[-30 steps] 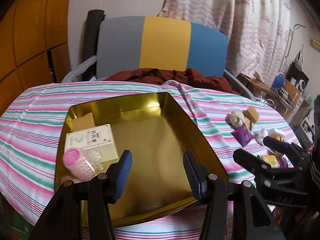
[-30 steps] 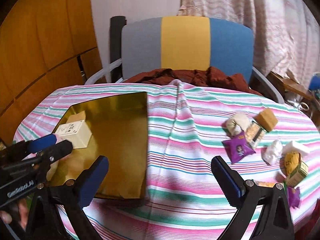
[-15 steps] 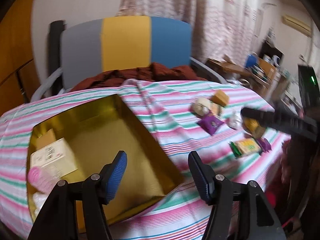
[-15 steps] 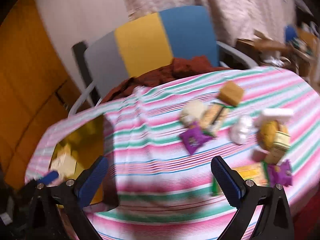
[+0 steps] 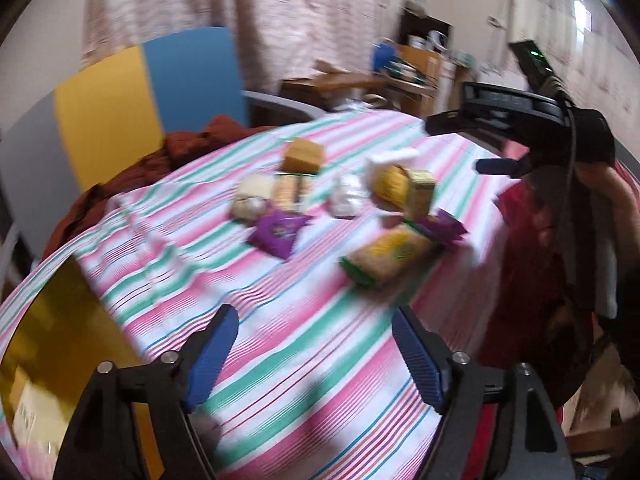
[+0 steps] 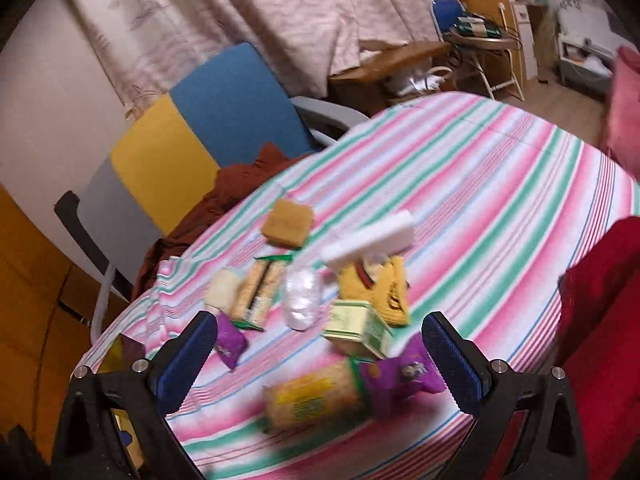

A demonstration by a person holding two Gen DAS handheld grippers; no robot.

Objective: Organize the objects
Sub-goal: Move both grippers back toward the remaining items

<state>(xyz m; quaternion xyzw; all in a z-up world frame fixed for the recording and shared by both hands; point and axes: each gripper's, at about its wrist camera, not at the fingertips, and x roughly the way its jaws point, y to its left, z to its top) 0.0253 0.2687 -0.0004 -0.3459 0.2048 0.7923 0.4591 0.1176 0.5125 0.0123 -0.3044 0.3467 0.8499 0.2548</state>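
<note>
On striped tablecloth [image 6: 500,184]: snacks; chair [image 6: 192,136] behind.

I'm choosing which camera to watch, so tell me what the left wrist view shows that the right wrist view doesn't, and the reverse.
Only the left wrist view shows the gold tray's inside, the right gripper from outside, and a hand. Only the right wrist view shows the folding table beyond the cloth. Both share the striped tablecloth, the brown box, a purple packet, the yellow snack pack, the chair, and open jaws holding nothing.
</note>
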